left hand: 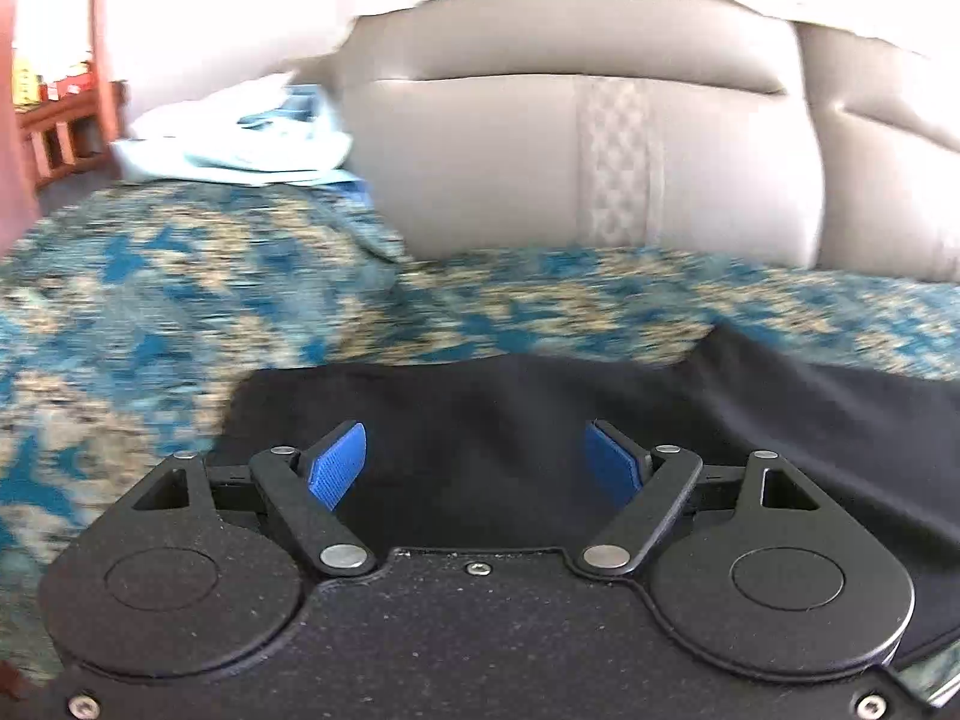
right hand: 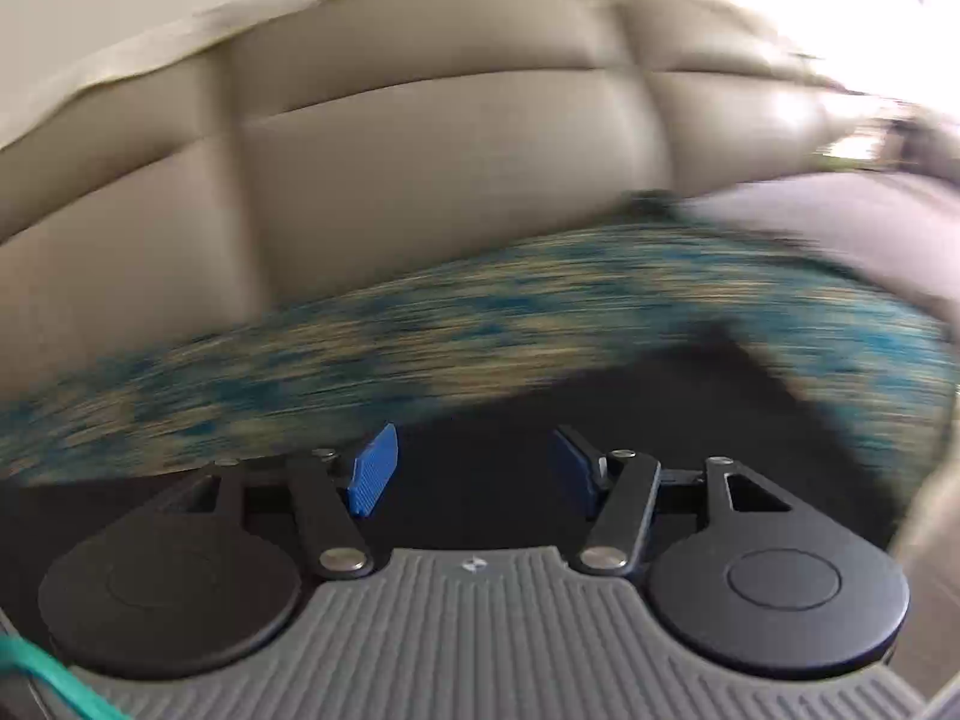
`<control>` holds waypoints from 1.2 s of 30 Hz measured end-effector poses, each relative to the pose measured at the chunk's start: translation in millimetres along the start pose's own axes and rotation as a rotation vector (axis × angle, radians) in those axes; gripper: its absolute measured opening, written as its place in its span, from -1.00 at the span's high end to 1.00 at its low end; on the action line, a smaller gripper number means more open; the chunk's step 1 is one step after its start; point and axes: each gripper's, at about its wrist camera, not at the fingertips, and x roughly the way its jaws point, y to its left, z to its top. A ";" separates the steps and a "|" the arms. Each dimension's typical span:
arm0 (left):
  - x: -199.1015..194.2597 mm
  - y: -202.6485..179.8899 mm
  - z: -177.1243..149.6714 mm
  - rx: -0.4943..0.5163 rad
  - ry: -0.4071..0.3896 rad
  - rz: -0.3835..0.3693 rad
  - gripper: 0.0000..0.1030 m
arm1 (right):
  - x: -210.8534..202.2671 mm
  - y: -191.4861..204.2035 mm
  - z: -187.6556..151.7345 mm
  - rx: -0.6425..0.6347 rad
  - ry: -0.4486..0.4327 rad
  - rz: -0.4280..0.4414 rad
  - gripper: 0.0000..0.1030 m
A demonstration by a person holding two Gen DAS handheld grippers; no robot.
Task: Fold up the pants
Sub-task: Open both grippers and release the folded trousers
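Observation:
Black pants (left hand: pixel 600 402) lie on a blue and beige patterned bedspread (left hand: pixel 180 276). My left gripper (left hand: pixel 477 465) is open, its blue pads (left hand: pixel 336 465) wide apart just above the dark cloth near its left edge. In the right wrist view, which is motion-blurred, the black pants (right hand: pixel 690 414) spread under and ahead of my right gripper (right hand: pixel 474 471). That gripper is open too, with the blue pads (right hand: pixel 375 471) apart over the cloth. Neither gripper holds anything.
A beige padded headboard (left hand: pixel 600 138) (right hand: pixel 420 150) rises behind the bed. A heap of pale blue cloth (left hand: pixel 240 138) lies at the bed's far left. Wooden furniture (left hand: pixel 54 120) stands beyond it. The bedspread (right hand: pixel 420 330) runs across the right wrist view.

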 end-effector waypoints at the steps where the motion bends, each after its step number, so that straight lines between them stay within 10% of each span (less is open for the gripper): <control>1: 4.6 -9.0 0.5 -0.002 0.000 -0.016 -0.54 | 4.4 19.4 -0.4 -0.025 0.010 0.051 -0.40; 8: 37.8 -60.5 -6.1 -0.032 0.022 -0.059 -0.44 | 23.3 152.8 -23.9 -0.212 0.078 0.314 -0.40; 12: 57.0 -71.3 -14.3 -0.008 0.051 -0.022 0.39 | 26.1 204.8 -48.0 -0.301 0.112 0.399 -0.40; 21: 61.2 -47.2 -49.0 -0.033 0.075 0.028 0.44 | 18.1 269.3 -80.2 -0.433 0.107 0.555 -0.29; 36: 53.1 -36.6 -58.7 -0.009 0.066 0.040 0.42 | 73.4 244.9 -48.8 -0.474 0.087 0.363 -0.25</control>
